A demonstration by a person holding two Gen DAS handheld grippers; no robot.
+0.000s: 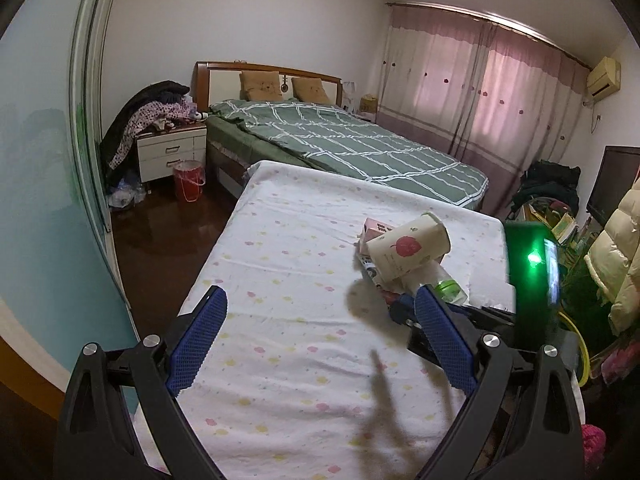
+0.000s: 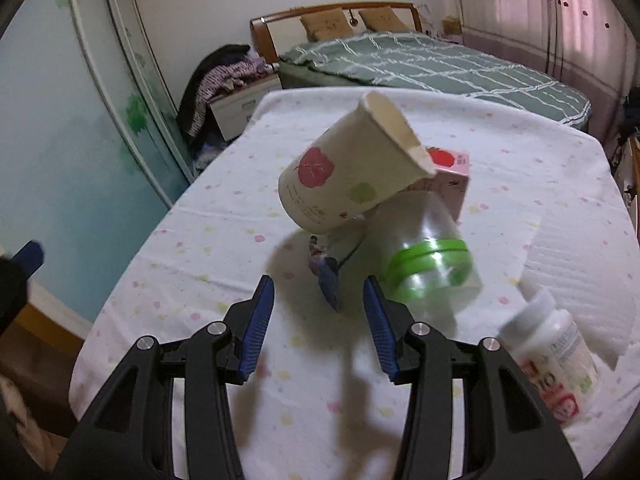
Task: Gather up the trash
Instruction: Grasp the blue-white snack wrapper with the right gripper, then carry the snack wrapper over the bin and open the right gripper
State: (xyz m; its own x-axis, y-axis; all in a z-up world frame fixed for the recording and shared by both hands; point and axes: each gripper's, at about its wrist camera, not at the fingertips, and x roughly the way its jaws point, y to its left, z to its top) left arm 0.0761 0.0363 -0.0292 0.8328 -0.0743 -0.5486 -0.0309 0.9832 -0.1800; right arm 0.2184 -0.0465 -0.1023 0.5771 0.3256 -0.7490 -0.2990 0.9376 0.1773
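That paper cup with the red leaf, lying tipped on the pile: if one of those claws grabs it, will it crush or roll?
The paper cup looks empty, so probably light. Its thin walls would likely dent under a firm squeeze. It lies tilted against the pink carton and clear bottle, so a nudge may send it rolling.

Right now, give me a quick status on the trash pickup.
Left hand-held gripper open, empty. Right hand-held gripper open, empty, facing the pile. Paper cup tilted on the clear bottle and pink carton. Nothing in the way.
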